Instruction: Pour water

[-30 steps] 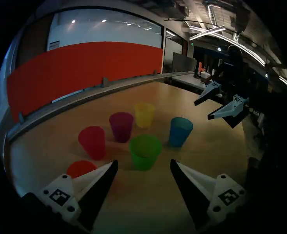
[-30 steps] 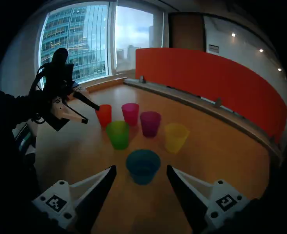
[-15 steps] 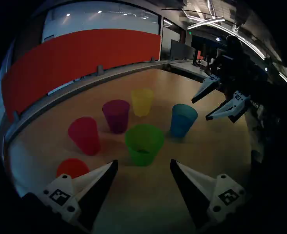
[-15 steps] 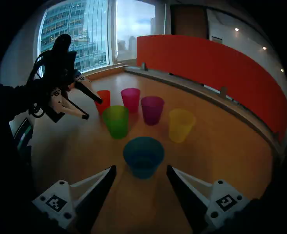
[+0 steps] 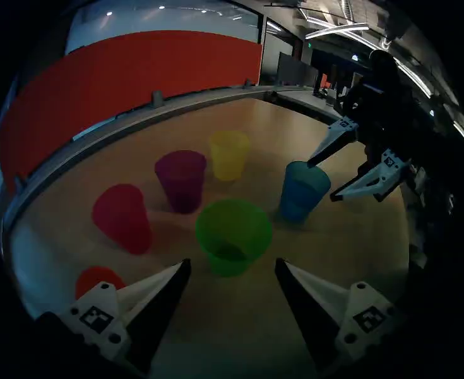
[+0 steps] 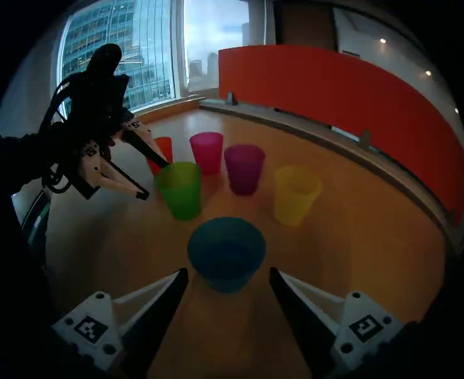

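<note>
Jaws apart and empty, the left gripper [image 5: 232, 268] has the green cup [image 5: 233, 235] just ahead of its tips and the right gripper [image 6: 228, 273] the blue cup [image 6: 226, 252], both likely light, thin, slippery plastic, best pinched gently mid-wall.

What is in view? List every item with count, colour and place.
Green cup: one, green, nearest the left gripper.
Blue cup: one, blue, nearest the right gripper.
Yellow cup: one, yellow, far side of the group.
Purple cup: one, purple, beside the yellow cup.
Pink cup: one, pink, beside the purple cup.
Orange cup: one, orange, at the end of the group.
Table: one, light wood, under all six cups.
Partition: one, red, along the table's far edge.
Window: large, showing towers outside.
Left gripper: one, white and black, open.
Right gripper: one, white and black, open.
</note>
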`<state>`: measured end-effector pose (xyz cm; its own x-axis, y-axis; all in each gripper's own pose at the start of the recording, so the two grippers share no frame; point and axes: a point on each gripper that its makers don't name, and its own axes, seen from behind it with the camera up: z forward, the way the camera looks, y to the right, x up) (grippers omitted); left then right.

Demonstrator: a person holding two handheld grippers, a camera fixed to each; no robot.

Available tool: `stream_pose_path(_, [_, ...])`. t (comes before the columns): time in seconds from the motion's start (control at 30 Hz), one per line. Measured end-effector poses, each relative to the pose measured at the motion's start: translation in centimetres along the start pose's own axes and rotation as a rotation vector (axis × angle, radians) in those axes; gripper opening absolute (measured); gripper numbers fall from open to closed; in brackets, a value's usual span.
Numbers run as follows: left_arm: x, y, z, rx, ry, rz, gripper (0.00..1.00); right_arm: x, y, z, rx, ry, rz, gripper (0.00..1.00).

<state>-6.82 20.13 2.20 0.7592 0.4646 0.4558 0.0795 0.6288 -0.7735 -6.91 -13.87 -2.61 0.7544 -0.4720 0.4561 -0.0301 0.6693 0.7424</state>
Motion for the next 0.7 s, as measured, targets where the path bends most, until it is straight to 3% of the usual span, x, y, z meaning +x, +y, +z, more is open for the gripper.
stream_pose_path(0.7, [1.0,-0.1,2.8,0.001,-0.015,-0.011,0.99,0.1,0.1,3.0,0.013,-0.031,0.001,1.00])
